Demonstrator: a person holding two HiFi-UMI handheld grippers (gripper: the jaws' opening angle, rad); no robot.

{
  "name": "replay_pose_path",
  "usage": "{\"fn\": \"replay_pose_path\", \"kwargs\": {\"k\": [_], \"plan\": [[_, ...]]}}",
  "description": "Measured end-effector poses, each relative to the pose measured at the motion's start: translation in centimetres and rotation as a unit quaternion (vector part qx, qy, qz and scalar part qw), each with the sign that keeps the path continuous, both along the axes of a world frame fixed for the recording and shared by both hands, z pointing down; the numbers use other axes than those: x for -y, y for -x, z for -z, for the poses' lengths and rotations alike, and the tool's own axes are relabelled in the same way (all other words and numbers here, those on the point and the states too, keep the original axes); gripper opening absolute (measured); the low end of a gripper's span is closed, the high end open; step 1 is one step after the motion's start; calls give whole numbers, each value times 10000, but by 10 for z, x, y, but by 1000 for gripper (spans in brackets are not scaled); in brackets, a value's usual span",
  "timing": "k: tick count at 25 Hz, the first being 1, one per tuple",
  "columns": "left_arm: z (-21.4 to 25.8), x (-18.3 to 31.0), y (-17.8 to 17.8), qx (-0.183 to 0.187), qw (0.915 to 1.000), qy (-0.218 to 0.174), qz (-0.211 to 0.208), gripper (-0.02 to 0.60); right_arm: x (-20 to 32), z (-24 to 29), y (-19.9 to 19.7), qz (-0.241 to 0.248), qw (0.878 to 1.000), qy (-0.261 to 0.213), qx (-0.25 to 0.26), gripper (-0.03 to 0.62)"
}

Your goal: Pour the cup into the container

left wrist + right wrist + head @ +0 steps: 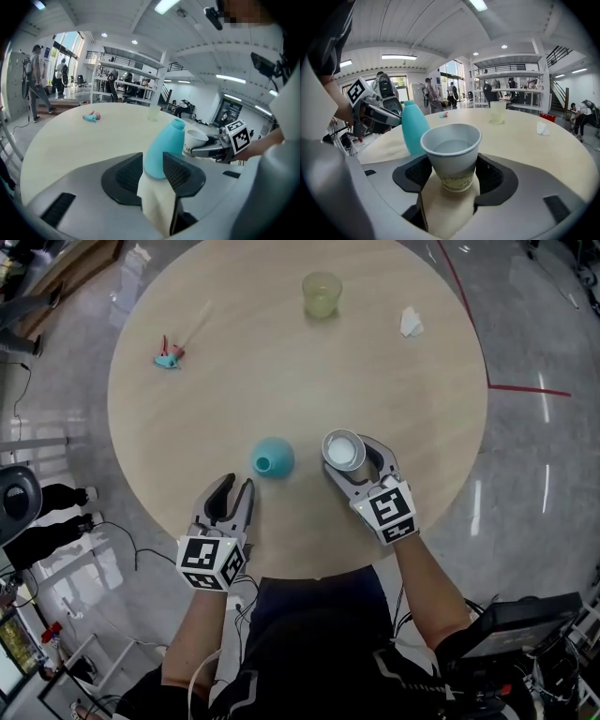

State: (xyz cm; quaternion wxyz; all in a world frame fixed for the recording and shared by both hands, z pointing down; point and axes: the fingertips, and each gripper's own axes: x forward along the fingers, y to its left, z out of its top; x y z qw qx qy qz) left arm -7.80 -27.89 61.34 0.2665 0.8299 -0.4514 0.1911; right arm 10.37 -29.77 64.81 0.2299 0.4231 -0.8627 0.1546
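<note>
The paper cup (452,154) stands on the round table (187,418) near the person's edge. It is set between the jaws of the right gripper (354,457), whose pads look pressed against its two sides, so I read it as grasped though not lifted. Just to its left stands the teal container (272,457), apart from the cup and with a small mouth on a narrow neck. The left gripper (236,488) rests just behind the container with its jaws a little apart and nothing in them, the container being ahead of the tips, not between them. The likely trouble is spillage. The cup's rim is far wider than the container's mouth, so a quick tilt would probably send liquid down the outside. A hard squeeze could buckle the paper wall and slop the contents (there is clear liquid well up inside). The container is also unheld, so a knock from the cup's rim might tip it. The cup's long axis runs straight up, mouth to the ceiling and base on the wood, and the container stands the same way. Well apart on the far side are a yellowish cup (322,294), a crumpled white scrap (411,322) and a small teal-and-pink object (169,356).
</note>
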Motion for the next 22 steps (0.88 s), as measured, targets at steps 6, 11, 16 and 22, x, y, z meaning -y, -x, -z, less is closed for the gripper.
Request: {"fn": "replay_pose_path", "kwargs": {"k": [6,11,16,22], "plan": [[30,9,5,-137,9995,-267,45,98,4,34,2,19,9999,-140,-25,295],[63,13,9,-240,9972,-668,232,1,6,67,9,146,9996,-227,-101,295],[80,11,11,-342,9959,-767,349,0,7,97,16,375,9985,-310,-231,295],[93,13,24,-372,9929,-978,562,2,9,109,32,710,9948,-374,-623,295]]}}
